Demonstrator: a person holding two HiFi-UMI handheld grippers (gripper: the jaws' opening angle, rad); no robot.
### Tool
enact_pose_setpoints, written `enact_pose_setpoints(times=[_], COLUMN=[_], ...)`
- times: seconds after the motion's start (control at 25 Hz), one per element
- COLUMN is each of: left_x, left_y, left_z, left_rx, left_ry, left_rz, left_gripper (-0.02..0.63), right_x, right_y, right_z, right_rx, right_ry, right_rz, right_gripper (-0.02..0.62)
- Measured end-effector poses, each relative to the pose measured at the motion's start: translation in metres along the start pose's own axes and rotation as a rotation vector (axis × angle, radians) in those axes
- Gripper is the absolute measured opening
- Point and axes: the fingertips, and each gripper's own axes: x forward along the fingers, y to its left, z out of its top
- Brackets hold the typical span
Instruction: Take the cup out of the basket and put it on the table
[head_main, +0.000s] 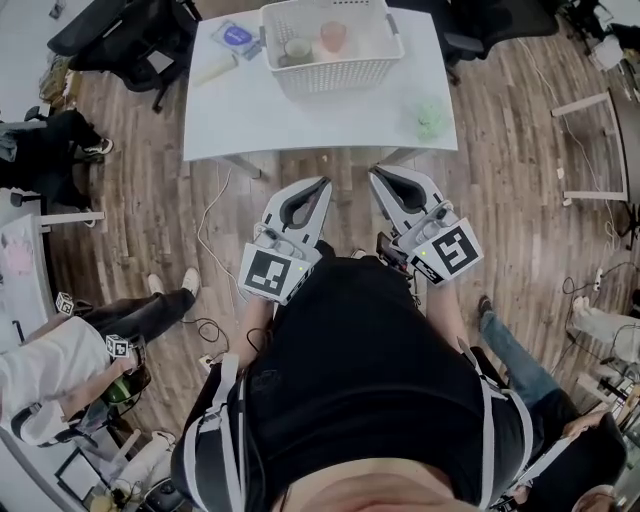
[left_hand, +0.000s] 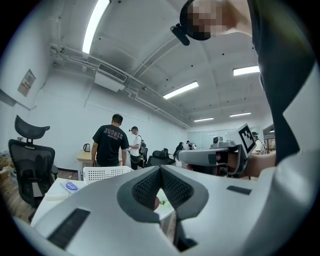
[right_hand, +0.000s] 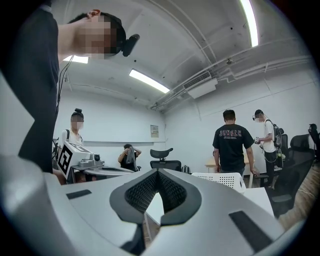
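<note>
Presently, both grippers were held close to the person's torso, above the wooden floor (head_main: 500, 200). They were on the near side of the white table (head_main: 300, 120) and well apart from it. The left gripper (head_main: 322, 186) had its jaws closed tip to tip, with nothing between them. The right gripper (head_main: 377, 173) was likewise clenched and empty. Both sets of jaws pointed toward the table.

The white perforated basket (head_main: 330, 72) stood at the far edge of the table. Inside it, a pink translucent cup (head_main: 333, 37) stood upright on the right, and a pale cup (head_main: 297, 48) stood just to its left. On the table left of the basket lay a blue packet (head_main: 237, 37) and a pale cylinder (head_main: 215, 70). A pale green item (head_main: 430, 115), too blurred to identify, sat by the table's near right corner.
</note>
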Motion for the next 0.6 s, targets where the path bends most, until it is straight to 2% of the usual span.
enact_pose_setpoints(times=[0.4, 0.6], left_x=[-0.001, 0.003], left_y=[0.051, 0.063], left_z=[0.001, 0.001], left_rx=[-0.002, -0.003], left_ry=[0.017, 0.036], left_rz=[-0.028, -0.034], left_gripper=[0.018, 0.018], right_x=[0.043, 0.051], right_y=[-0.006, -0.013], right_z=[-0.002, -0.003], right_rx=[0.007, 0.018], right_ry=[0.017, 0.017], right_rz=[-0.054, -0.077], right_gripper=[0.019, 0.018])
